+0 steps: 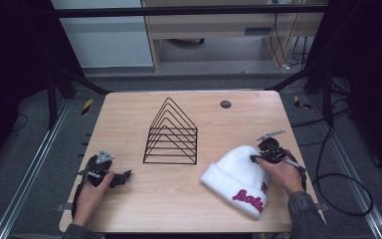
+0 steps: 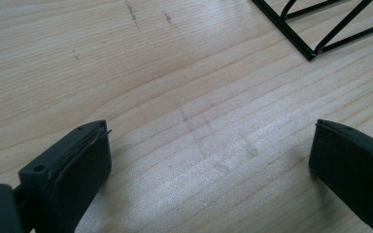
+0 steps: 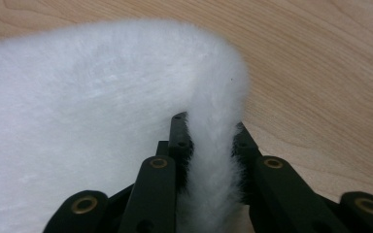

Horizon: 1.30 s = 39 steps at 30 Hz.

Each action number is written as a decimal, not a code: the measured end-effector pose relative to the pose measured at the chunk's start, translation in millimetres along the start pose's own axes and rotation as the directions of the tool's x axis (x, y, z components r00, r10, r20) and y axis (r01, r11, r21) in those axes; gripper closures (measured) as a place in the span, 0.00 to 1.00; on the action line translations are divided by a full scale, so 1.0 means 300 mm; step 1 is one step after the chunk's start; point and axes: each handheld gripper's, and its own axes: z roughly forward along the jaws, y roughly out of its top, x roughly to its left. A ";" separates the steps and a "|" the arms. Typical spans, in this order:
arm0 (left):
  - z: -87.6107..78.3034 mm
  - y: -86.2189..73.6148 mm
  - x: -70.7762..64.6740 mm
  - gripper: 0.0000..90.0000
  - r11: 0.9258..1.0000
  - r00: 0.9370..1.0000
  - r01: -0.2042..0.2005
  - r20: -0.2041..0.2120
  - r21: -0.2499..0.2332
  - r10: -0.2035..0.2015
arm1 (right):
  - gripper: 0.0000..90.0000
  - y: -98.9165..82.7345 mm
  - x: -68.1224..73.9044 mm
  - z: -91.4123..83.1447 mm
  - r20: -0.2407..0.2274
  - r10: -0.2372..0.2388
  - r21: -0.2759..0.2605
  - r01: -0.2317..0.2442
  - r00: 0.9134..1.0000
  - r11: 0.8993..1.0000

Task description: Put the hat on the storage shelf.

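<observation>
Right jaws pinching white beanie point(image 3: 102, 97)

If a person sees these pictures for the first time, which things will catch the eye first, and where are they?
The fluffy white beanie with pink lettering stands out most, lying at the table's near right; the right gripper pinches a fold of its fabric. Next comes the black wire rack of triangle-shaped dividers, upright at the middle of the wooden table. The left gripper rests open on bare wood at the near left.

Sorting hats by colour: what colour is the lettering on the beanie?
Pink-magenta lettering on the white beanie, best in the high view.
</observation>
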 end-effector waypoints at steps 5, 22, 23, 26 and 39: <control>0.000 0.000 0.000 0.01 1.000 1.000 0.000 -0.001 0.001 0.000 | 0.90 0.005 0.043 -0.070 0.040 -0.069 -0.089 0.072 0.997 0.993; -0.087 0.084 -0.070 0.04 0.994 0.997 -0.066 0.040 -0.086 0.069 | 0.92 0.058 0.255 -0.336 0.005 -0.241 -0.312 0.231 0.970 0.922; -0.099 0.095 -0.078 0.04 0.993 0.996 -0.069 0.048 -0.094 0.074 | 0.92 0.062 0.268 -0.353 0.005 -0.255 -0.323 0.243 0.967 0.915; -0.124 0.120 -0.096 0.04 0.989 0.993 -0.107 0.046 -0.103 0.112 | 0.92 0.077 0.308 -0.403 -0.007 -0.289 -0.349 0.269 0.957 0.898; -0.254 0.230 -0.134 0.04 0.971 0.976 -0.112 0.160 -0.210 0.147 | 0.92 0.167 0.349 -0.538 -0.038 -0.377 -0.464 0.317 0.926 0.827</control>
